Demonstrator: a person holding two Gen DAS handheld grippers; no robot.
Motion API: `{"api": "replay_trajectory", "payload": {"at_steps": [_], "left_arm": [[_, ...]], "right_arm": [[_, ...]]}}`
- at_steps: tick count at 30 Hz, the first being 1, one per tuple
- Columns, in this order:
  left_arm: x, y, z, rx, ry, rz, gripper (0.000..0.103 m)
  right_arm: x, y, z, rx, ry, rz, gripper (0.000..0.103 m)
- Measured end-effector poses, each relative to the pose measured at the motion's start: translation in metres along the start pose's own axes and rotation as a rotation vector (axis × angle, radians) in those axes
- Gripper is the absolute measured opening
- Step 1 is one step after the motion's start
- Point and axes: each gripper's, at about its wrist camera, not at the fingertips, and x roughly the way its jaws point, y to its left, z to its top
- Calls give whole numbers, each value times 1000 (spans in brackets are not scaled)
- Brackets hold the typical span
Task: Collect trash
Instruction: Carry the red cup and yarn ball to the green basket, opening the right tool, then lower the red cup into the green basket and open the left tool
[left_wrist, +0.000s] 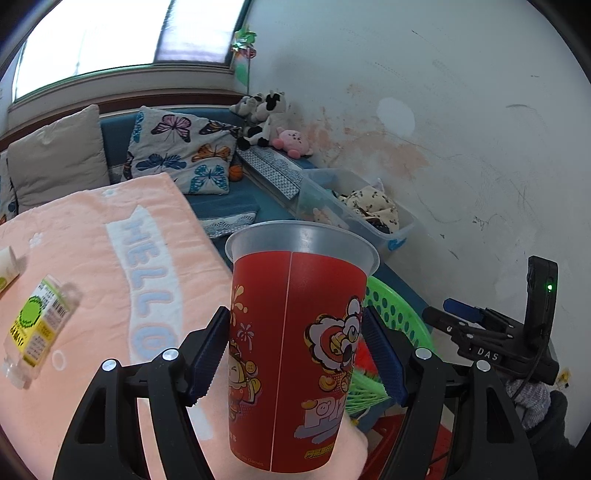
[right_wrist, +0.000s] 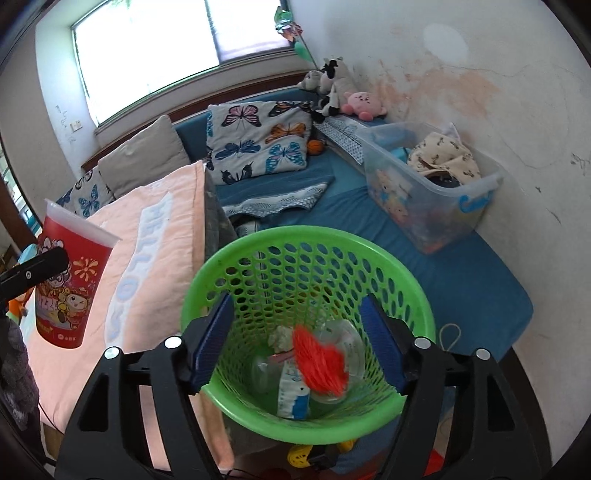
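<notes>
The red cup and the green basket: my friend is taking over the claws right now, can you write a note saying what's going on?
Left claw: shut on the red cup, upright, lifted off the pink towel.
Right claw: its pads sit either side of the green basket; grip uncertain.
Done: the basket already holds an orange net, clear plastic and a wrapper.
Left: drop the cup into the basket, then fetch the clear bottle lying on the towel and the tube at its edge.
</notes>
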Motion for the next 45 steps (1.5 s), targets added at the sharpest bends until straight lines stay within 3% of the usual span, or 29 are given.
{"api": "replay_trajectory", "payload": {"at_steps": [10,24,37,39,45], "left_arm": [[35,-34,7,44,33,-39,70],[91,-64,11,38,110,-73,70],[105,-81,10,78,143,-77,70],[108,-80,7,86,156,-67,77],[105,-73,-1,81,172,-61,81]], "right_arm": [[-18,-12,-12,-4,-30,-20,84],[-32,-28,-30,38,-54,-20,86],[-35,-35,-38,71,-58,-11,86],[-35,-35,-38,72,-56,-5,86],[-32,-30,-38,61,-50,8,86]]}}
